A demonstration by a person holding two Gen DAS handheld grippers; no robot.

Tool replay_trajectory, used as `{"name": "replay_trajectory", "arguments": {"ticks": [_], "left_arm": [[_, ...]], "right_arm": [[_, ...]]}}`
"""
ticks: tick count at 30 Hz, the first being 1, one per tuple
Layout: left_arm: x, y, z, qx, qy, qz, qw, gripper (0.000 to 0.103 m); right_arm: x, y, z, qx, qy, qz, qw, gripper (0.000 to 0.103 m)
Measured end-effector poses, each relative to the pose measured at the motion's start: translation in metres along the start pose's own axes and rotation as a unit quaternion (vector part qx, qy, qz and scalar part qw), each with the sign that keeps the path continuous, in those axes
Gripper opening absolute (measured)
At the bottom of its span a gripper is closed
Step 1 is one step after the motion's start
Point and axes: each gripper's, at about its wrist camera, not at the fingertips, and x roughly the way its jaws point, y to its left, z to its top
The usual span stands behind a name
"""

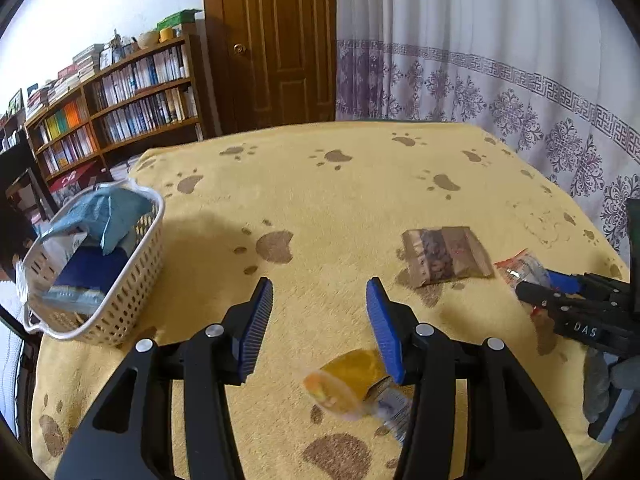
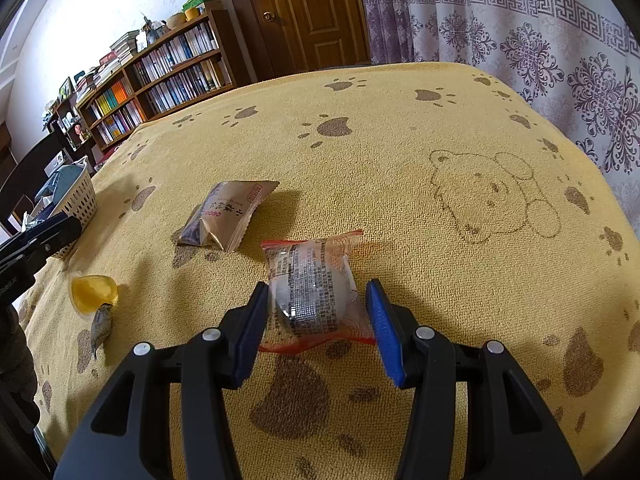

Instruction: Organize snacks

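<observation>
My right gripper (image 2: 317, 286) is open low over the table, its fingers on either side of a clear, red-edged snack packet (image 2: 308, 264). The left finger touches the packet's edge. A brown packet (image 2: 228, 216) lies just beyond it. My left gripper (image 1: 320, 292) is open and holds nothing. It hangs over a yellow jelly cup (image 1: 344, 380) and a small wrapped candy (image 1: 394, 404), both lying near its right finger. A white slotted basket (image 1: 120, 292) with blue packets inside stands at the left. The right gripper (image 1: 532, 284) shows at the far right by the red-edged packet (image 1: 520, 266).
A yellow paw-print cloth (image 2: 400, 140) covers the table. The basket (image 2: 78, 200) sits near the table's left edge. A bookshelf (image 1: 120, 100), a wooden door (image 1: 276, 40) and a patterned curtain (image 1: 500, 60) stand beyond the far edge.
</observation>
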Motion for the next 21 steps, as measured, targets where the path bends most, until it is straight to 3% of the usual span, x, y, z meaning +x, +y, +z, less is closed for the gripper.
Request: {"name": "replay_trajectory", "arguments": {"ticks": [4, 15, 17, 19, 21], "left_arm": [[0.003, 0.01, -0.012, -0.018, 0.019, 0.0, 0.9996, 0.068], [0.019, -0.007, -0.042, 0.012, 0.044, -0.034, 0.9984, 0.07], [0.024, -0.007, -0.045, 0.012, 0.048, -0.041, 0.9979, 0.066], [0.024, -0.005, -0.044, 0.006, 0.045, -0.053, 0.9976, 0.049], [0.023, -0.002, -0.044, -0.002, 0.045, -0.059, 0.9973, 0.049]], "right_arm": [[0.0, 0.0, 0.0, 0.0, 0.0, 0.0, 1.0, 0.05], [0.0, 0.0, 0.0, 0.0, 0.0, 0.0, 1.0, 0.05], [0.0, -0.001, 0.0, 0.0, 0.0, 0.0, 1.0, 0.05], [0.0, -0.001, 0.0, 0.0, 0.0, 0.0, 1.0, 0.05], [0.0, 0.0, 0.0, 0.0, 0.0, 0.0, 1.0, 0.05]]}}
